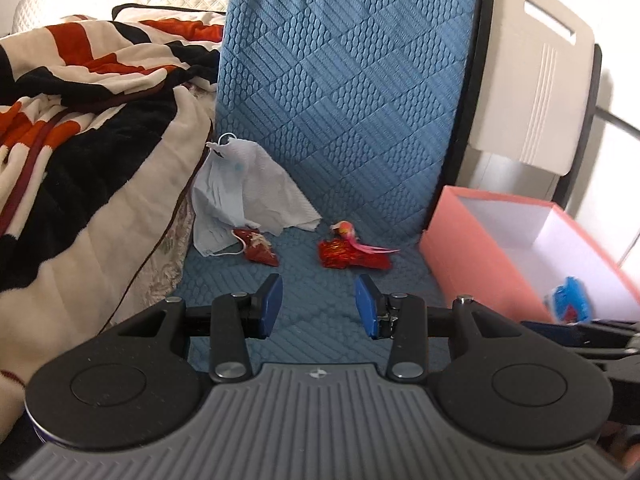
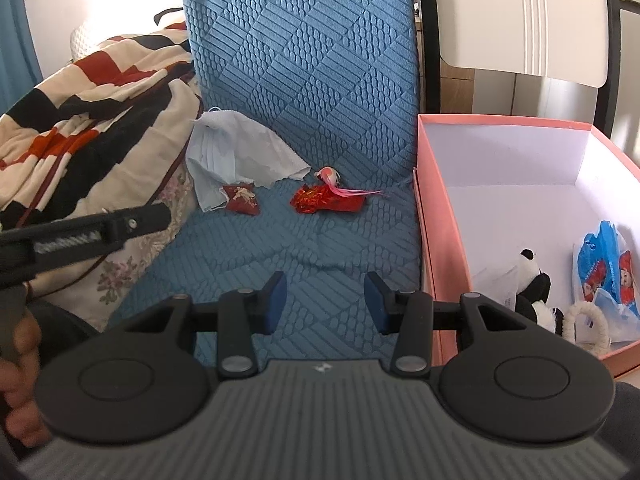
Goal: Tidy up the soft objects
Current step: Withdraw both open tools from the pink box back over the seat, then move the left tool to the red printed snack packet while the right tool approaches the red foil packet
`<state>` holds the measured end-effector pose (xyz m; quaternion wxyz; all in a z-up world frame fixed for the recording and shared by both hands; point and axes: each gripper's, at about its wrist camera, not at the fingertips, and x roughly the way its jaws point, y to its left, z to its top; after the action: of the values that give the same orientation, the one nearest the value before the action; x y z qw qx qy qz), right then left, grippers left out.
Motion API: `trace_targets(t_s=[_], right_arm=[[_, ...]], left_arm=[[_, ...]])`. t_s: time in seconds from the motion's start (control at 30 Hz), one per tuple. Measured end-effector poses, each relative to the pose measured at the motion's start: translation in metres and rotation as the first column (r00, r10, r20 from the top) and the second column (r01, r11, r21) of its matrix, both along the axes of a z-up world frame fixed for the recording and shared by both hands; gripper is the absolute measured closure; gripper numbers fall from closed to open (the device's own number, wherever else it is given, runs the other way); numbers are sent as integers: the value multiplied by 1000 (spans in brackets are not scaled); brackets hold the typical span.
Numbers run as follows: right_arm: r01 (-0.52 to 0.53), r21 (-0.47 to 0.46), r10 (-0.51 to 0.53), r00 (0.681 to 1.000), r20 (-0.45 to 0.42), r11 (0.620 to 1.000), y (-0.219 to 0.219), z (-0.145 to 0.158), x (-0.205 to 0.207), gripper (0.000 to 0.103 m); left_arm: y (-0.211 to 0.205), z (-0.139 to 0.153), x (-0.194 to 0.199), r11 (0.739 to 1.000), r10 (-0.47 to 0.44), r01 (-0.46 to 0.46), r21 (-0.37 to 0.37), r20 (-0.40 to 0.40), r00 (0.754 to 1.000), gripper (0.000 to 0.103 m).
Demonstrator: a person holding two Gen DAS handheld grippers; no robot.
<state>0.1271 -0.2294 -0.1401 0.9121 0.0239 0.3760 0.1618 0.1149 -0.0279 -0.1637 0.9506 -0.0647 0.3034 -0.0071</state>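
The task looks partly done. The pink box (image 2: 500, 160) at the right of the blue quilted cushion (image 2: 304, 80) already holds a panda plush (image 2: 534, 280), a blue printed bag (image 2: 604, 264) and a pale looped item (image 2: 586, 320) in its near corner.

Several soft things are not yet put away. A blue face mask (image 1: 218, 204) and a white tissue (image 1: 276, 192) lie crumpled together at the far left of the seat, against the striped blanket (image 1: 80, 100). Just in front of them sits a small red pouch (image 1: 256, 250), touching the mask's ear loop. A red foil ornament with a pink tassel (image 1: 348, 254) lies to its right, apart from the pouch and short of the box.

The left gripper (image 1: 319, 306) hangs over the near part of the seat, tilted down toward the gap between the pouch and the ornament, its jaws spread and holding nothing. The right gripper (image 2: 326, 302) sits alongside, just left of the box's near wall, also tilted down with jaws parted and empty. A hand (image 2: 20, 364) gripping the left tool shows at the left edge of the right wrist view.
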Motion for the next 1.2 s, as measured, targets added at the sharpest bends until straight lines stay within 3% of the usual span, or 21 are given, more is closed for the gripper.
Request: trace_targets(t_s=[0.4,0.67,0.87,1.2], right_arm=[[30,54,-31,999,20,998,10,-15,16,58],[6,-23,-5,1000,19,1000,30,-31,44,58],[-17,-30,17,1000,4,999,35,-38,60,58],[-68,-37,67,998,-14,997,48,-49,92,58]], left_arm=[[20,-28,42,1000,24,-24,2,-27,999,57],[29,-49,72,998,20,-24,-53,-82,996,57],[37,-58,92,996,38,-47,-77,-111,993,57],[43,-68,130,995,79,-85,-42,-123,989,57]])
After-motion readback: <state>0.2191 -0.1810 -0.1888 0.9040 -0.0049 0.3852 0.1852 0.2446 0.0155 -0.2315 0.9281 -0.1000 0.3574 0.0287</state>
